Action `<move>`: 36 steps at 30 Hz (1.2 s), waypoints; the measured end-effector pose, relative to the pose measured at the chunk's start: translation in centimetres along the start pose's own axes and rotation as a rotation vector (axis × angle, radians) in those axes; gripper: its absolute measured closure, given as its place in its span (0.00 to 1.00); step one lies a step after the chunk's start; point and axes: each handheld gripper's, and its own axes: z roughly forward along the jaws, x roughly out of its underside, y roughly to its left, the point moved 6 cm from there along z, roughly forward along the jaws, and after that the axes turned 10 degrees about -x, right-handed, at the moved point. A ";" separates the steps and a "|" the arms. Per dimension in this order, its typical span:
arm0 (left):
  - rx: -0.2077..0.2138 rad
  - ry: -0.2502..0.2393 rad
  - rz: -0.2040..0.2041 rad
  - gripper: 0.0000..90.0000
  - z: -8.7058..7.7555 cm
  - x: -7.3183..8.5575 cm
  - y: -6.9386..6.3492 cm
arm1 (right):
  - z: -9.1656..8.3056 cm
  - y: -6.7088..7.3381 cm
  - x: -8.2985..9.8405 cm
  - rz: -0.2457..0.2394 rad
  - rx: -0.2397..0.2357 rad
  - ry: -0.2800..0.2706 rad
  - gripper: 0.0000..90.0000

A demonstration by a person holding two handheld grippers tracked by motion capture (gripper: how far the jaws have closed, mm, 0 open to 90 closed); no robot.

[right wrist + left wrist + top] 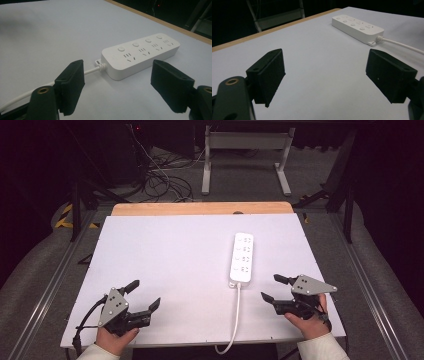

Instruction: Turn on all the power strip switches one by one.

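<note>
Nearest the person's edge of the white table point(165, 250), both hands rest low with their tools pointed forward, as if parked at the ready. At the left, the left gripper point(145, 296) sits angled toward the table's middle, its jaws spread apart with only bare tabletop between them; the left gripper view confirms this, with wide white surface between the two black pads and the power strip point(357, 27) well off toward the far right. That hand seems to be kept clear of the work, free to steady something should that be needed.

At the right, the right gripper point(271, 288) also has its jaws standing wide and holds nothing. It lies just beside the white cable point(236, 312), which runs from the near end of the strip toward the person and drops over the table's front edge. In the right gripper view the jaws frame the cable's strain relief and the strip's near end point(140, 56), so this gripper looks aimed at the strip, probably to reach for it or press one of its round switches.

Farther on, the power strip point(242, 258) lies flat, lengthwise, right of centre, sockets and buttons facing up, nothing plugged in. Behind it a bare wooden strip point(200, 208) of the tabletop shows past the white sheet.
</note>
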 end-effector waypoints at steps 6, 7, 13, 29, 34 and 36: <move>-0.027 -0.003 0.040 0.18 -0.1 0.0 -0.2 | 0.0 0.0 0.0 -0.004 0.003 0.002 0.31; -0.024 -0.003 0.036 0.18 -0.1 -0.1 -0.2 | 0.0 0.0 0.0 -0.004 0.003 0.002 0.31; -0.013 0.014 -0.013 0.18 -0.2 -0.1 0.0 | 0.0 0.0 -0.1 -0.004 0.007 0.002 0.31; -0.042 0.003 0.029 0.18 -0.2 -0.1 -0.1 | 0.1 0.2 -1.4 -0.035 -0.008 0.028 0.45; -0.043 0.001 0.032 0.18 -0.2 -0.2 -0.2 | 0.4 0.2 -1.9 -0.026 -0.039 0.049 0.49; -0.044 0.002 0.033 0.18 -0.2 -0.2 -0.2 | 0.6 0.0 -2.4 -0.020 -0.053 0.057 0.51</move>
